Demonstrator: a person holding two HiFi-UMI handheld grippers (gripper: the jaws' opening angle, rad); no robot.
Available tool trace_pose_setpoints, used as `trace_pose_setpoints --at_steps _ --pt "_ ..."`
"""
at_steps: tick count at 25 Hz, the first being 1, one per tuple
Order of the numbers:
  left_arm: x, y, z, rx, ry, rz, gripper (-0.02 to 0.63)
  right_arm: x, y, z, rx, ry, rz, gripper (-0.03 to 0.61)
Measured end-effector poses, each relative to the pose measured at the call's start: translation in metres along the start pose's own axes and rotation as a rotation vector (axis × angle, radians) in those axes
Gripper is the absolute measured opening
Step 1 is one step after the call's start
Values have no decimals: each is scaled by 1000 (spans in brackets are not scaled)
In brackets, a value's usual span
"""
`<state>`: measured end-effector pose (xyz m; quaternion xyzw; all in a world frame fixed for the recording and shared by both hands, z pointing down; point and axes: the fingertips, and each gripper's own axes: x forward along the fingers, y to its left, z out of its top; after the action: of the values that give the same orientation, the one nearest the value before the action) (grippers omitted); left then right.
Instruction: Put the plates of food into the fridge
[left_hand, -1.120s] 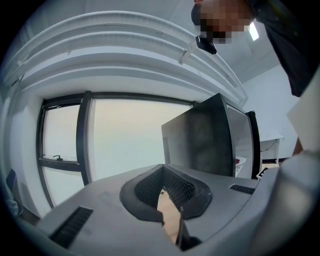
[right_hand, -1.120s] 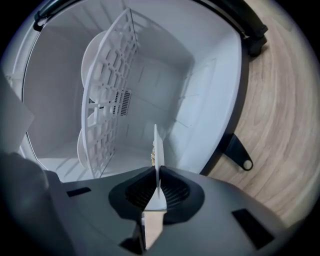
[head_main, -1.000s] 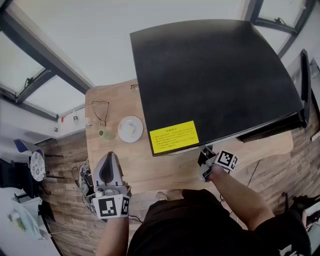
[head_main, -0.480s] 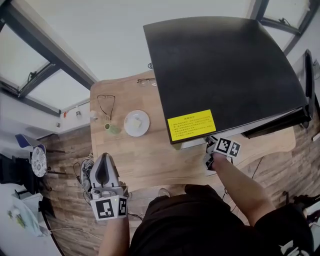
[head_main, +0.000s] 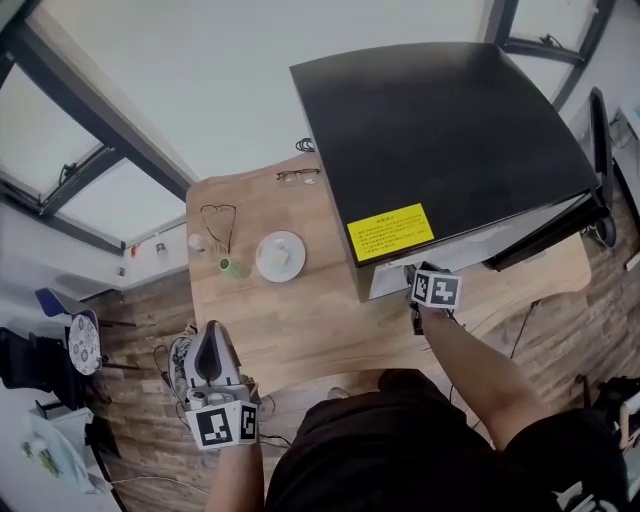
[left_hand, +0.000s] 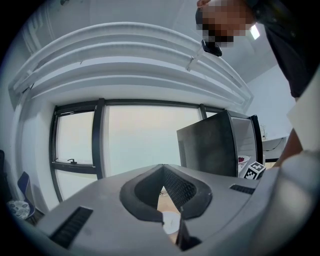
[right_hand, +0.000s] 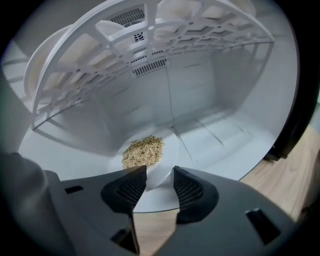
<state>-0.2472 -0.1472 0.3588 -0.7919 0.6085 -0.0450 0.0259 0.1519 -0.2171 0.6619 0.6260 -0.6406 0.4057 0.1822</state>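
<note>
Right gripper (right_hand: 159, 172): reaches into the open front of the fridge (head_main: 450, 130), pointing downward; jaws have just been opening and now stand wide apart; the near rim of a white plate (right_hand: 167, 155) lies in the gap between them, pads not pressing on it, nothing held.

Plate in fridge: rests flat on the white floor of the compartment (right_hand: 220, 145), under a white shelf; it carries a heap of pale brown grain-like food (right_hand: 143, 151).

Left gripper (left_hand: 163, 170): held level off the near edge of the wooden table (head_main: 300, 320), well apart from the fridge; jaw tips together, nothing between them.

Second plate (head_main: 265, 265): still on the table, left of the fridge, with something pale on it – contents too small to identify; a small green cup (head_main: 232, 267) stands just beside it on its left; a pair of glasses (head_main: 298, 176) lies near the table's far edge.
</note>
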Motion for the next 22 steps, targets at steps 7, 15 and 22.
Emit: trace_pose_setpoints --at_steps 7,15,22 --pt "2 -16 2 -6 -8 -65 5 -6 -6 4 -122 -31 -58 179" --pt "14 -54 -2 -20 -5 -137 4 -48 2 8 -193 -135 40 178" --pt "34 -98 -1 -33 -12 -216 5 -108 4 31 -235 -262 157 123"
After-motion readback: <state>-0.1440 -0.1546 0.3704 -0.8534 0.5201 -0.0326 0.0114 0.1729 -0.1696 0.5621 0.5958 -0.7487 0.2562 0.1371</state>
